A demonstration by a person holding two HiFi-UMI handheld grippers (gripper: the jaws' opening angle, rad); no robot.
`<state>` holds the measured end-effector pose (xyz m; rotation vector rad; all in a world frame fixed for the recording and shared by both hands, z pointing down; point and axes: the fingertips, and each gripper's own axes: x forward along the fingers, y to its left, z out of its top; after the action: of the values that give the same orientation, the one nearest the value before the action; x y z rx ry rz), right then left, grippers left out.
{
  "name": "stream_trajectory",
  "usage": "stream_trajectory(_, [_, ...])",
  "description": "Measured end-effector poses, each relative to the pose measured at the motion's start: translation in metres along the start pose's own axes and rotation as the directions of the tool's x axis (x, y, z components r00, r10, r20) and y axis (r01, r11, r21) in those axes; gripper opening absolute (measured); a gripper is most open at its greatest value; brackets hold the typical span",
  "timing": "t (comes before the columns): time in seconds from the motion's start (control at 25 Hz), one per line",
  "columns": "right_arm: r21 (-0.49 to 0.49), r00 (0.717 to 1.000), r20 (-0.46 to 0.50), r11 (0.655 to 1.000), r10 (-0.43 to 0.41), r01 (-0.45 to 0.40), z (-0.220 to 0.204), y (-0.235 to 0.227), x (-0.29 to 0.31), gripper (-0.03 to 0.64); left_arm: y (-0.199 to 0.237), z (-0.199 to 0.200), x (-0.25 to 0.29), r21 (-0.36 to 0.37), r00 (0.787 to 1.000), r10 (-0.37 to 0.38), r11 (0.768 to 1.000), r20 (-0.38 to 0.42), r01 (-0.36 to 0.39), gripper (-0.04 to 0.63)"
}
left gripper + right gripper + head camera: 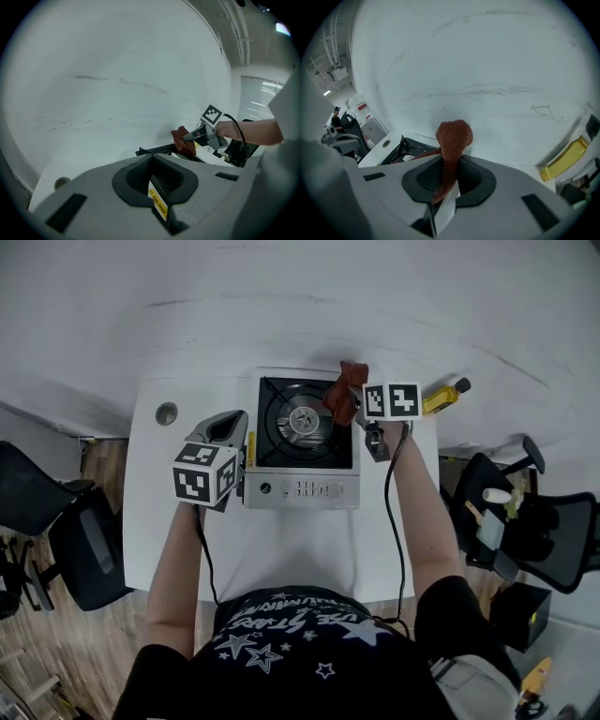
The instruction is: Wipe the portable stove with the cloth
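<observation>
**Stove station: cloth held at the far right corner**

- Stove (302, 442): silver, black burner top, on the white table (309, 549), toward its 12 o'clock edge.
- Cloth (454, 136): rust-red, bunched, lifted above the stove's 1 o'clock corner.
- Right gripper (451, 160): jaws pinching the cloth, which rises from between them.
- Left gripper (231, 427): jaws pressed together, just beside the stove at 9 o'clock.
- Yellow bottle (443, 397): lying at the table's 2 o'clock corner.

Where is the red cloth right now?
In the head view, the cloth is pinched in the right claw at the stove's far right corner, left of the yellow bottle.
</observation>
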<state>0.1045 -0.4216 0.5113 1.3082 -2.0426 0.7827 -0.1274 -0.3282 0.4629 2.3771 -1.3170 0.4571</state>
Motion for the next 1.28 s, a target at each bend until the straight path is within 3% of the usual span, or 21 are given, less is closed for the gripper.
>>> stream_trajectory(0.32, [0.033, 0.998, -0.023, 0.998, -0.06, 0.061, -0.02, -0.021, -0.01, 0.06, -0.01, -0.002, -0.001, 0.01, 1.0, 0.0, 1.0, -0.012, 0.0, 0.006])
stream_trajectory(0.64, [0.048, 0.998, -0.001, 0.997, -0.063, 0.063, -0.023, -0.025, -0.026, 0.06, -0.023, 0.002, -0.005, 0.043, 1.0, 0.005, 0.999, -0.014, -0.004, 0.006])
stream_trajectory(1.08, [0.008, 0.991, 0.101, 0.996, 0.087, -0.089, 0.007, 0.045, -0.062, 0.06, -0.026, 0.012, -0.028, 0.107, 1.0, 0.025, 0.994, 0.004, -0.026, 0.006])
stream_trajectory(1.28, [-0.032, 0.978, 0.109, 0.984, 0.177, -0.174, 0.011, 0.099, -0.061, 0.06, -0.01, 0.007, -0.045, 0.089, 0.998, 0.059, 0.994, 0.013, -0.06, 0.006])
